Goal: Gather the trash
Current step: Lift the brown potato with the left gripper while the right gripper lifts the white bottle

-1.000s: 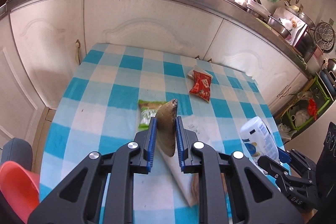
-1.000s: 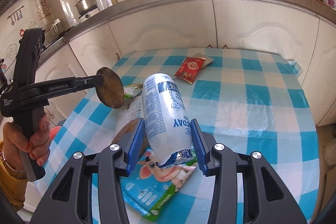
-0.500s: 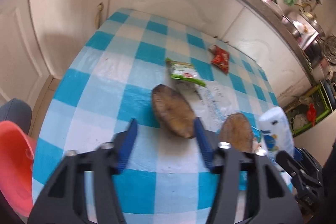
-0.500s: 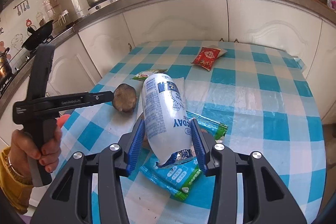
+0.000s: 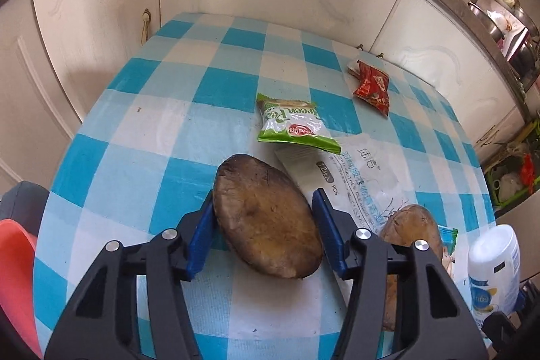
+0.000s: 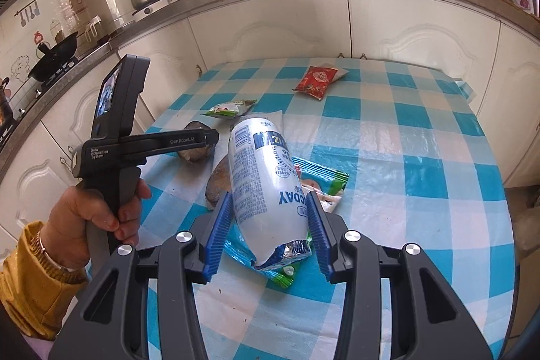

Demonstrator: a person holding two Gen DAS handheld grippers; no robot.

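Left gripper point(image 5: 265, 198) low centre of left wrist frame, jaws apart, just now drawn in a little from a wider gape; brown oval shell point(image 5: 266, 218) between the blue pads, lying flat on the checked tablecloth point(image 5: 135, 130), not pinched. Left pad seems to meet the shell's edge, right pad stands clear of it. Long axis of shell slanted from upper left to lower right, so askew to the closing line; broad face up, thin edge not offered to the pads. Judged: a re-grasp calls for a roll of the wrist or a lower approach to get the rim. Right gripper point(image 6: 269, 194) clamped on a white plastic bottle point(image 6: 263, 177), torn foil end toward the camera; not free, so left is the nearer hand. Outward: second shell point(image 5: 410, 231) lower right, wipes wrapper point(image 5: 357, 177) just beyond, green snack packet point(image 5: 293, 123) centre, red sachet point(image 5: 371, 83) upper right. Orange-red container point(image 5: 13, 275) at lower left edge, probably the bin.
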